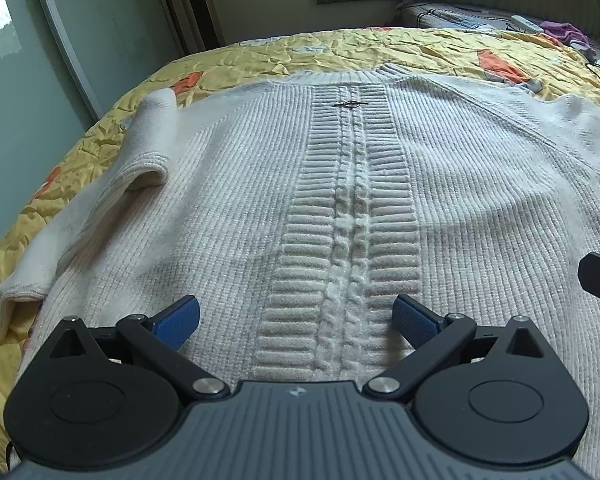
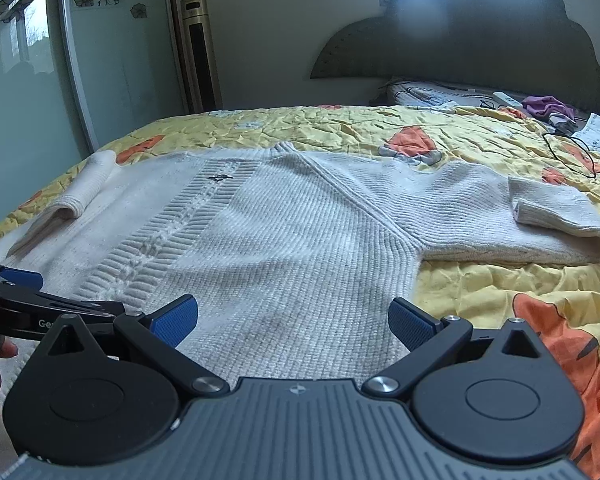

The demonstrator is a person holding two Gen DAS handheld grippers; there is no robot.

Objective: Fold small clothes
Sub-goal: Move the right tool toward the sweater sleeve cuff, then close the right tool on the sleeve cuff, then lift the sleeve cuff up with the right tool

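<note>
A cream knitted sweater (image 1: 340,184) lies flat on the bed, neck away from me, with a cable band down its middle and a small pin near the collar (image 1: 352,104). Its left sleeve (image 1: 140,160) is folded onto the body. Its right sleeve (image 2: 540,216) lies out to the right, cuff turned back. My left gripper (image 1: 296,316) is open over the lower middle of the sweater, holding nothing. My right gripper (image 2: 294,316) is open over the sweater's (image 2: 280,240) lower right part, holding nothing. The left gripper (image 2: 20,280) shows at the left of the right wrist view.
The bed has a crumpled yellow quilt (image 2: 380,128) with orange patches. A pillow (image 2: 428,94), a remote (image 2: 508,99), purple cloth (image 2: 548,106) and a black cable (image 2: 572,152) lie by the dark headboard. A glass wardrobe door (image 2: 28,80) stands left.
</note>
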